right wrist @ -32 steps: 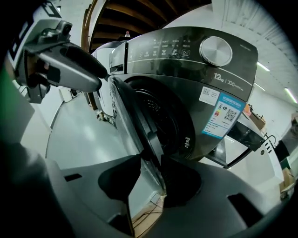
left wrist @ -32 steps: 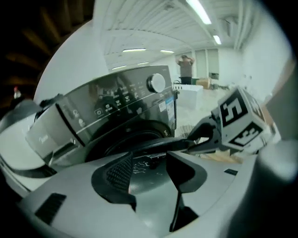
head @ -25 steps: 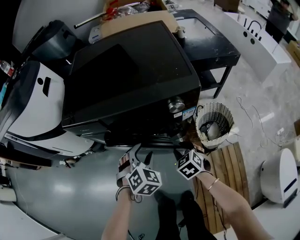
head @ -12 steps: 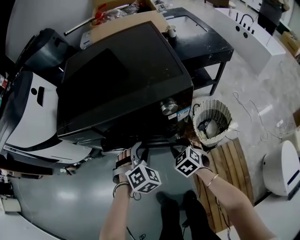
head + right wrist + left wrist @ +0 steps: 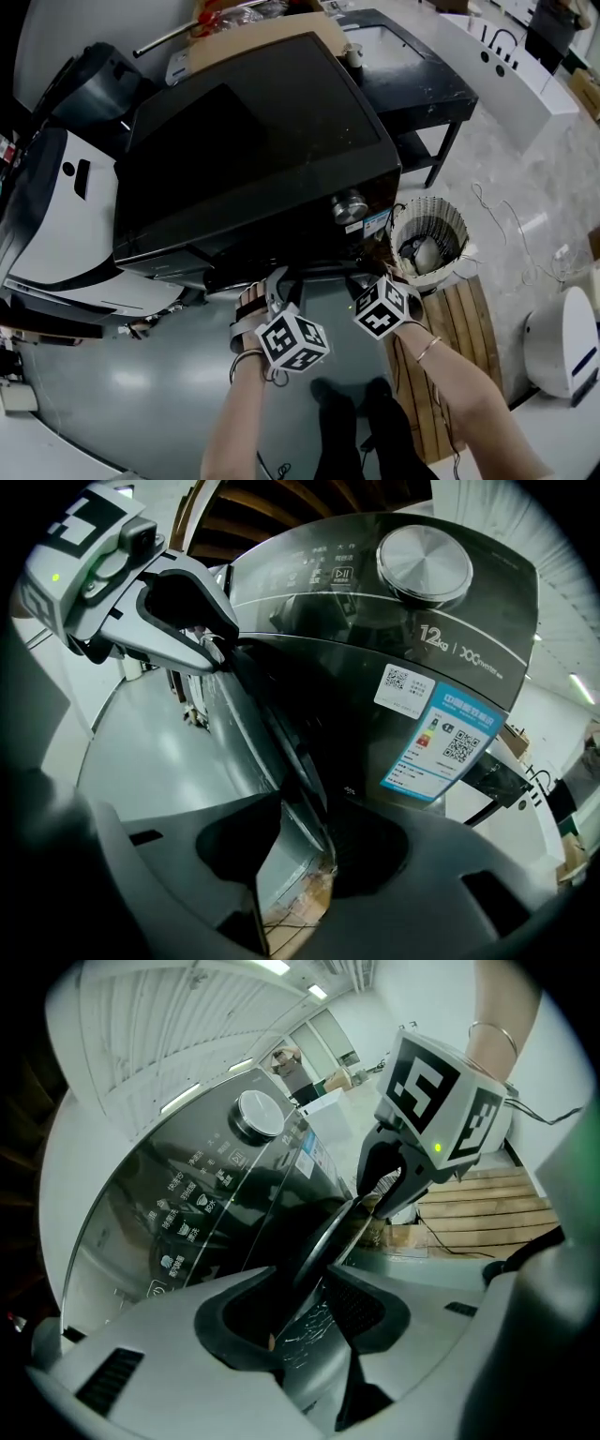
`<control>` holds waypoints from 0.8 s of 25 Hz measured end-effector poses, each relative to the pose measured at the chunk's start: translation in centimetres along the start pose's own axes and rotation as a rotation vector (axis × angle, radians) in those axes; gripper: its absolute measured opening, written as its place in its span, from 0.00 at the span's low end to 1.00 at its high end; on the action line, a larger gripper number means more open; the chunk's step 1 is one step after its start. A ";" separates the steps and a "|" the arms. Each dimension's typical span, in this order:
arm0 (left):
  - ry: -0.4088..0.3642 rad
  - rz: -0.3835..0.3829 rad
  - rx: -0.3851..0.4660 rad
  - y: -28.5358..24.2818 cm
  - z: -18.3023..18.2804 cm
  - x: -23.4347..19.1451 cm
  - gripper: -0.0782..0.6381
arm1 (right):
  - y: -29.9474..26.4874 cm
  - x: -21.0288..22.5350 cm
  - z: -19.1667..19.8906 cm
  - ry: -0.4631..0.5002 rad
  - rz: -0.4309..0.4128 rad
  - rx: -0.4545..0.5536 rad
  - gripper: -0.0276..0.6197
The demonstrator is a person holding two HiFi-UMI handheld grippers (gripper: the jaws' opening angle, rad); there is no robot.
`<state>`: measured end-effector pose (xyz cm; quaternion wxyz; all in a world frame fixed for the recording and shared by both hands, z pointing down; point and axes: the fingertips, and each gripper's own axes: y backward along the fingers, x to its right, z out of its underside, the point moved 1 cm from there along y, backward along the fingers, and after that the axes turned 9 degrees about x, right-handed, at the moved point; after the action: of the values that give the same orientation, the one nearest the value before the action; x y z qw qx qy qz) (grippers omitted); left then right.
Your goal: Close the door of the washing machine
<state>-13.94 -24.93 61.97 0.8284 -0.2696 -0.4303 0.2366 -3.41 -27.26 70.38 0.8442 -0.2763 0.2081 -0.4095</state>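
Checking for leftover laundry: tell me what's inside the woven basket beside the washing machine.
The woven basket holds a pale rounded lump beside something dark; what they are is unclear. They cover its bottom.

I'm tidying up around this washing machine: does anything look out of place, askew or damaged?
The washing machine has its door ajar, standing away from the dark front instead of flush against it. No spill or damage shows.

Bright ceiling strip lights (image 5: 317, 991) are glaring off the glossy black washing machine front (image 5: 202, 1190); fisheye edges are warping, darkening.
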 end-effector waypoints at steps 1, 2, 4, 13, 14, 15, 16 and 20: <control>0.004 -0.005 0.001 -0.2 0.0 -0.2 0.36 | -0.2 0.2 -0.1 -0.002 0.006 0.002 0.29; 0.009 -0.009 0.001 -0.3 0.0 -0.3 0.36 | -0.4 0.4 -0.2 -0.007 0.013 0.005 0.30; 0.017 -0.014 -0.001 -0.7 0.1 -0.7 0.36 | -0.7 0.9 -0.5 -0.018 0.029 0.008 0.30; 0.051 -0.045 0.013 -1.5 0.4 -1.7 0.36 | -1.9 1.8 -1.2 -0.045 0.076 0.007 0.31; 0.054 -0.048 0.014 -1.6 0.4 -1.8 0.36 | -2.0 1.9 -1.3 -0.043 0.078 0.006 0.31; 0.056 -0.049 0.015 -1.7 0.4 -1.9 0.36 | -2.1 2.0 -1.3 -0.041 0.079 0.007 0.31; 0.057 -0.050 0.015 -1.8 0.4 -2.0 0.36 | -2.2 2.1 -1.4 -0.042 0.082 0.008 0.31; 0.062 -0.053 0.020 -2.0 0.5 -2.2 0.36 | -2.5 2.3 -1.6 -0.049 0.094 0.003 0.32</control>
<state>-15.19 -27.67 62.19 0.8498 -0.2572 -0.4091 0.2106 -4.47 -30.84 70.50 0.8677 -0.2748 0.1994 -0.3631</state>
